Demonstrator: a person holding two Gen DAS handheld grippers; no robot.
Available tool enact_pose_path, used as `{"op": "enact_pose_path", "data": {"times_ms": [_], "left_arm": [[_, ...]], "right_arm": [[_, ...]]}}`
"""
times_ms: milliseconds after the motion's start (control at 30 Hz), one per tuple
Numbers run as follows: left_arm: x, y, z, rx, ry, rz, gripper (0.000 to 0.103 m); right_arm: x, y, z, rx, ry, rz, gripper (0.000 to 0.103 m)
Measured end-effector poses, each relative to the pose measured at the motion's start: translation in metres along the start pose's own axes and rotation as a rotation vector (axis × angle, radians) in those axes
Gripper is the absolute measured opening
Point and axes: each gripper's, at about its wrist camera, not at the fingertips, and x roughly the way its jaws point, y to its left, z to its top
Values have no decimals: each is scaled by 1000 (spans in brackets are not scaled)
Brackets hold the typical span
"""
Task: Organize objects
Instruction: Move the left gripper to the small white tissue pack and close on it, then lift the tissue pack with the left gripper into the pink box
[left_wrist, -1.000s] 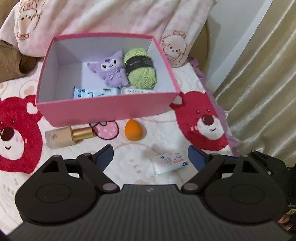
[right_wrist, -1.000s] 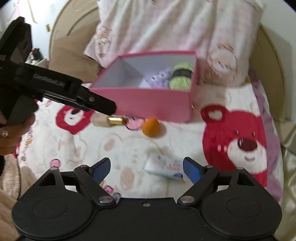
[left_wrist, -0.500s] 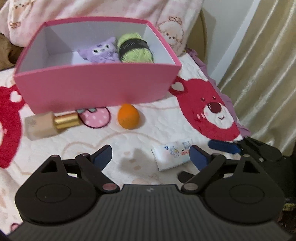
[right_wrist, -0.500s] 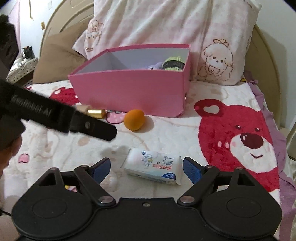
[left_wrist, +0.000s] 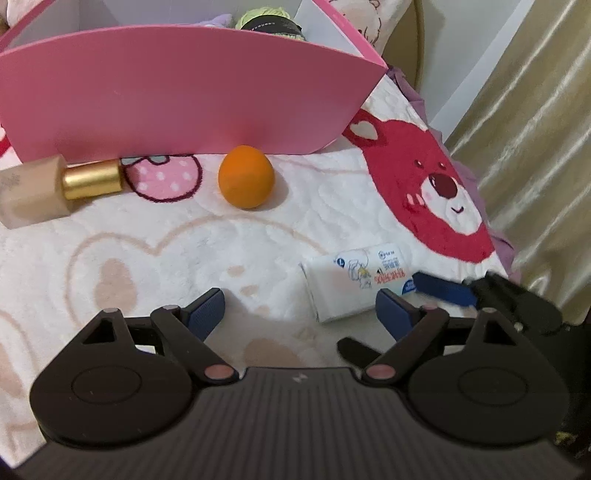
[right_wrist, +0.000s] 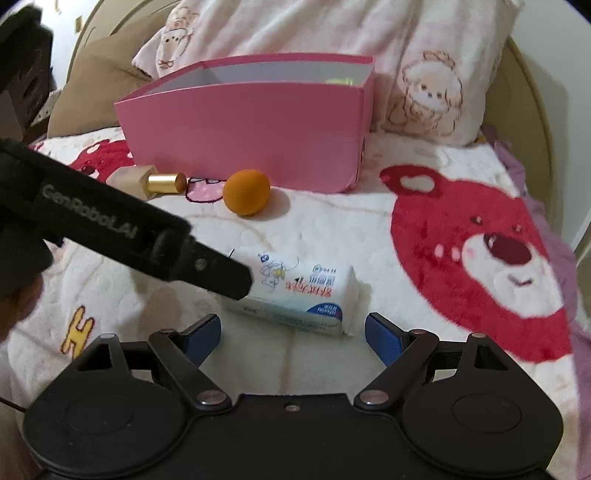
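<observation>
A white tissue pack (left_wrist: 354, 284) (right_wrist: 295, 291) lies on the bear blanket. My right gripper (right_wrist: 293, 330) is open, with the pack just ahead of its blue fingertips. My left gripper (left_wrist: 299, 306) is also open with its jaws closing a little, nothing between them, and the pack lies ahead of its right finger. An orange egg-shaped sponge (left_wrist: 245, 177) (right_wrist: 246, 192) and a beige bottle with a gold cap (left_wrist: 55, 188) (right_wrist: 151, 182) lie in front of the pink box (left_wrist: 184, 88) (right_wrist: 251, 129). Green yarn (left_wrist: 269, 24) shows over the box rim.
The left gripper's black body (right_wrist: 129, 236) reaches in from the left and covers the pack's left end. The right gripper's blue finger (left_wrist: 443, 286) sits beside the pack. Pillows (right_wrist: 332, 33) lie behind the box, and a curtain (left_wrist: 535, 129) hangs on the right.
Both grippers have sunk toward the blanket and closer to the tissue pack. The box now looms larger, and its front wall hides most of its contents.
</observation>
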Motion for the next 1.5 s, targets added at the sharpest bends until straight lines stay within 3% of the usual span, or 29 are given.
{"op": "enact_pose_path", "data": {"times_ms": [100,133,167,267,367,467,633,900,1100,1500], "left_arm": [[6,2,2,-48,-9,-2,87],[6,2,3,-54,-21,-5,81],[6,3,4,-55,-32,-10,63],[8,6,5,-79,-44,-36,40],[10,8,3,-137,-14,-123,29],[7,2,0,-111,-22,-104,28],[-7,1,1,-114,-31,-108,28],[-39,-3,5,-47,-24,-48,32],[-66,9,13,-78,-32,-76,34],[-101,18,23,-117,-93,-70,35]], "right_arm": [[-1,-6,4,76,-1,41,89],[0,-7,5,87,2,53,89],[1,-7,7,86,4,59,89],[5,-2,8,65,10,57,90],[6,2,8,66,8,48,89],[3,6,12,56,34,16,80],[-5,9,17,54,51,20,77],[-28,33,36,-12,62,76,81],[-45,44,58,-2,54,139,88],[-51,77,93,-68,44,53,89]]}}
